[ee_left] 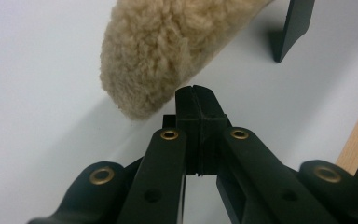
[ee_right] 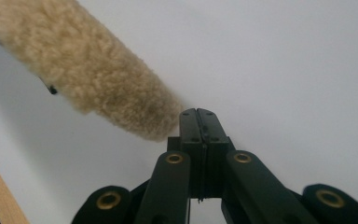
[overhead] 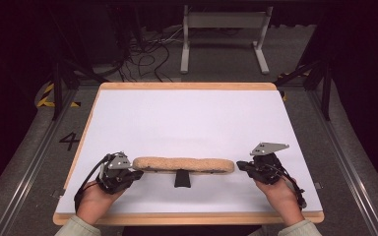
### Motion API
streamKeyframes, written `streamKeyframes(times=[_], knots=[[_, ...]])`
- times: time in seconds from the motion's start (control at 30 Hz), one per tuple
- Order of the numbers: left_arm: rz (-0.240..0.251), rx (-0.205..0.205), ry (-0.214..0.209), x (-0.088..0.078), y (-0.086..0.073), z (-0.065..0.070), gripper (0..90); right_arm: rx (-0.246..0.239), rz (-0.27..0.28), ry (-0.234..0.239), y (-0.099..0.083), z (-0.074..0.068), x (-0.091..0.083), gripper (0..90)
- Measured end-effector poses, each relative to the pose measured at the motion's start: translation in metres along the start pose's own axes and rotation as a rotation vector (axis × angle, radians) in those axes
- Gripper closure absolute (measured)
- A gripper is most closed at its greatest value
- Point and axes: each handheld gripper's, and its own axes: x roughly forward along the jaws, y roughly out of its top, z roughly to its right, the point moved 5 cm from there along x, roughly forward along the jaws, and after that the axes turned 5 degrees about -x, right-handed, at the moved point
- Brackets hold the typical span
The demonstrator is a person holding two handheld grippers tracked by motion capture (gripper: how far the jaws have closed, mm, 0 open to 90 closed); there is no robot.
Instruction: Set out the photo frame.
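On the white table (overhead: 187, 118) lies a long beige fleecy pad (overhead: 183, 164), crosswise near the person's edge, resting on a small black stand (overhead: 182, 179). At its left end sits the left hand-held gripper (overhead: 137, 173), jaws pressed together with nothing between them. At its right end the right hand-held gripper (overhead: 240, 165) is closed on nothing too, just beside the fleece.

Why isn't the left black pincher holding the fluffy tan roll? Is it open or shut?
Shut. The left gripper has both black jaws pressed together with nothing between; the fluffy tan roll sits just beside its tip.
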Motion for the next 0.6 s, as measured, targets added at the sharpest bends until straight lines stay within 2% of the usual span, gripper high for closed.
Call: streamKeyframes(times=[0.33, 0.47, 0.6], knots=[[0.022, 0.003, 0.015, 0.007, 0.001, 0.0, 90.0, -0.021, -0.013, 0.008, 0.0, -0.002, 0.011, 90.0], [0.031, 0.004, 0.023, 0.009, 0.001, 0.0, 90.0, -0.043, -0.025, -0.001, 0.0, -0.006, 0.012, 90.0], [0.03, 0.004, 0.029, 0.011, 0.003, -0.001, 90.0, -0.043, -0.025, 0.005, -0.001, -0.007, 0.011, 90.0]])
